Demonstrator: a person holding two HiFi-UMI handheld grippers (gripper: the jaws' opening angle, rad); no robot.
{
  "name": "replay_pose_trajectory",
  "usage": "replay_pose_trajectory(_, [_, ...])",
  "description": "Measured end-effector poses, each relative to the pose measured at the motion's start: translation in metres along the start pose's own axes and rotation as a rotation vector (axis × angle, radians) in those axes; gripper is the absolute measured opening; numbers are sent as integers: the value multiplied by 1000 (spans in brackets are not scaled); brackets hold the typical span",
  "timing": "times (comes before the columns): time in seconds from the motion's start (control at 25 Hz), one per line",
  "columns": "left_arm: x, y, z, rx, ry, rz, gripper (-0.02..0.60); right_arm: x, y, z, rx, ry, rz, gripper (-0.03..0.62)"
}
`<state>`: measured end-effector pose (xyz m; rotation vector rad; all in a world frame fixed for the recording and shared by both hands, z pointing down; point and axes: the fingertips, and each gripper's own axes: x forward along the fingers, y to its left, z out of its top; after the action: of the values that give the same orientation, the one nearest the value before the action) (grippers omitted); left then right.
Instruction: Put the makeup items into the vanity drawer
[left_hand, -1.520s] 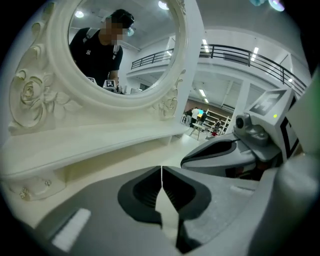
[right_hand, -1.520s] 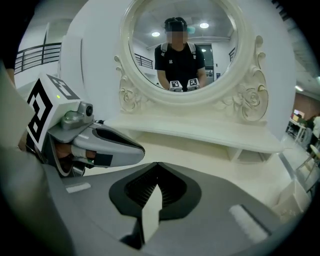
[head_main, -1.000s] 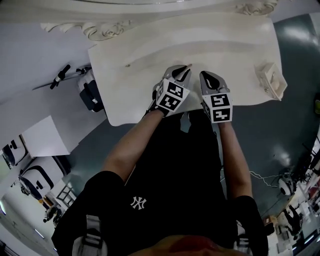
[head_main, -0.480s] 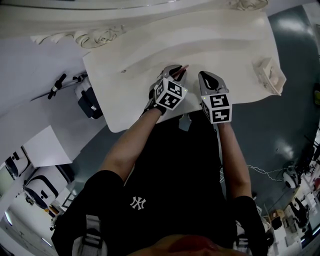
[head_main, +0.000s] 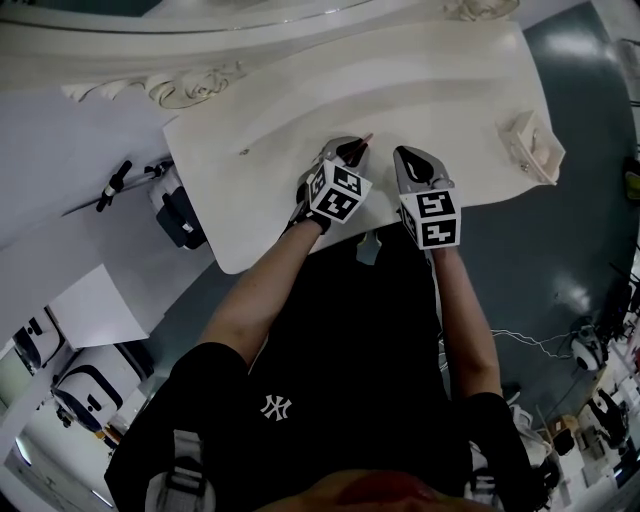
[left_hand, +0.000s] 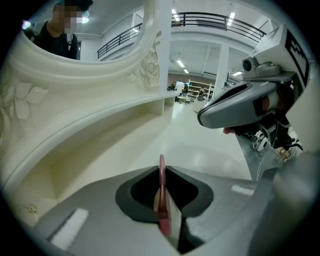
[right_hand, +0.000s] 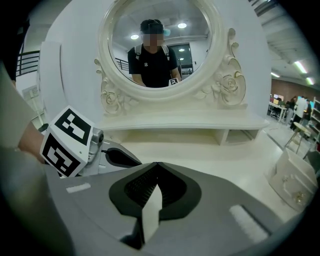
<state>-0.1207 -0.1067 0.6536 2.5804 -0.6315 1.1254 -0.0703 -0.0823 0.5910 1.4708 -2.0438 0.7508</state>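
Note:
My left gripper is shut on a thin pink makeup stick, whose tip pokes out past the jaws over the white vanity top. In the left gripper view the stick stands upright between the closed jaws. My right gripper hovers just right of the left one, over the vanity's front edge, jaws closed with nothing between them. The left gripper's marker cube shows at the left of the right gripper view. No open drawer is visible.
A small white drawer box sits at the vanity's right end, also seen as a box in the right gripper view. An oval mirror with a carved frame stands behind a raised shelf. A person's reflection shows in it.
Both grippers have drifted slightly left and forward over the vanity top, still side by side. The left one keeps its hold on the pink stick.

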Motion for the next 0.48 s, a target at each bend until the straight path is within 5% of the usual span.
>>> replay_pose_trajectory(0.48, [-33, -32, 57, 18, -93, -65, 41, -41, -13, 17, 57, -57, -69, 21])
